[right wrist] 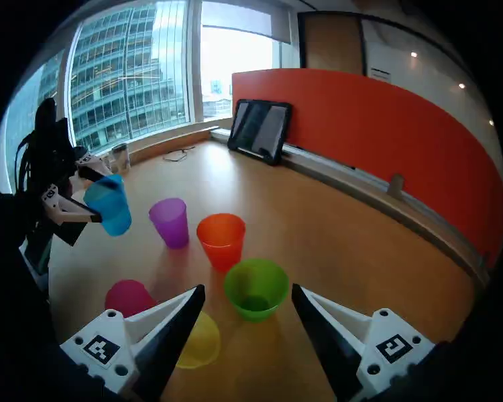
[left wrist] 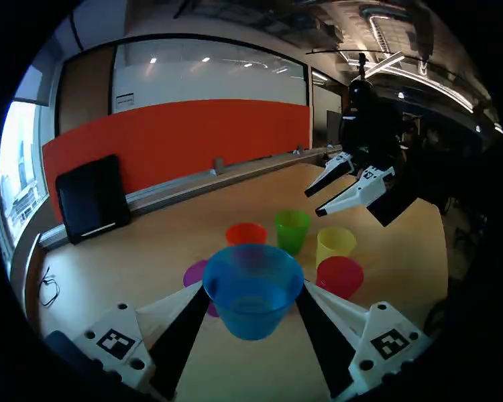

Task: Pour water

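Observation:
My left gripper (left wrist: 251,288) is shut on a translucent blue cup (left wrist: 253,298), held upright above the wooden table (left wrist: 151,248). Past it stand an orange cup (left wrist: 246,234), a green cup (left wrist: 292,230), a yellow cup (left wrist: 335,244), a pink cup (left wrist: 339,275) and a partly hidden purple cup (left wrist: 195,273). My right gripper (left wrist: 313,204) hangs open in the air beyond them. In the right gripper view, that gripper (right wrist: 247,289) is open above the green cup (right wrist: 256,288), holding nothing. The blue cup (right wrist: 114,208) is in the left gripper (right wrist: 98,198) at far left.
The orange cup (right wrist: 221,240), purple cup (right wrist: 170,222), pink cup (right wrist: 129,297) and yellow cup (right wrist: 201,342) are grouped near the green one. A black tablet (right wrist: 259,130) leans against the orange wall. A cable (left wrist: 49,291) and a small jar (right wrist: 121,157) sit near the window edge.

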Demonstrator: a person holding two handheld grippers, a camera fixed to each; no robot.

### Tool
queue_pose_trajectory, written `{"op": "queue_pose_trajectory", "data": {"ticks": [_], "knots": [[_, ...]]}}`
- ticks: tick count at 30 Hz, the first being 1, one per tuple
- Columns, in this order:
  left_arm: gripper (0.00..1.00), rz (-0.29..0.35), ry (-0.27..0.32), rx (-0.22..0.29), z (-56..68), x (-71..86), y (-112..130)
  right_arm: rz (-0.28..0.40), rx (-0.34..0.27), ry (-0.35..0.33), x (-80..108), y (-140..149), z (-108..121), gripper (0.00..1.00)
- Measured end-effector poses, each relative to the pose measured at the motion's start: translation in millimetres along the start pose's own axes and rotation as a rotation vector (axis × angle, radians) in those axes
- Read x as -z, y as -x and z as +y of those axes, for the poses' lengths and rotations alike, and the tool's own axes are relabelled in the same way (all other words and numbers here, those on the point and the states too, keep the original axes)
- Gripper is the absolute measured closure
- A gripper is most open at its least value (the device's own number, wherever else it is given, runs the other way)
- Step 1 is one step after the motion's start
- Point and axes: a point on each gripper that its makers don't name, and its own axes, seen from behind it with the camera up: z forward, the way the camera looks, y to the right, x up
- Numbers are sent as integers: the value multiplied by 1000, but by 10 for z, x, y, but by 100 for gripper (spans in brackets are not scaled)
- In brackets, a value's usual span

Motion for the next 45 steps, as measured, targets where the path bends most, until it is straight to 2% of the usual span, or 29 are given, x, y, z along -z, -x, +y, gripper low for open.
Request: {"op": "queue_pose_trajectory", "data": {"ticks": [18,42,45], "knots": [[14,64,-14,12,-40,113,-206,-70,-36,4,-268,196,58,0],[14,83,-20,20,-69,153,-256,-130,-32,-5,-604,329,42,0],[14,85,-22,19,-65,168,-267,-128,-33,-4,-624,332,39,3]]}}
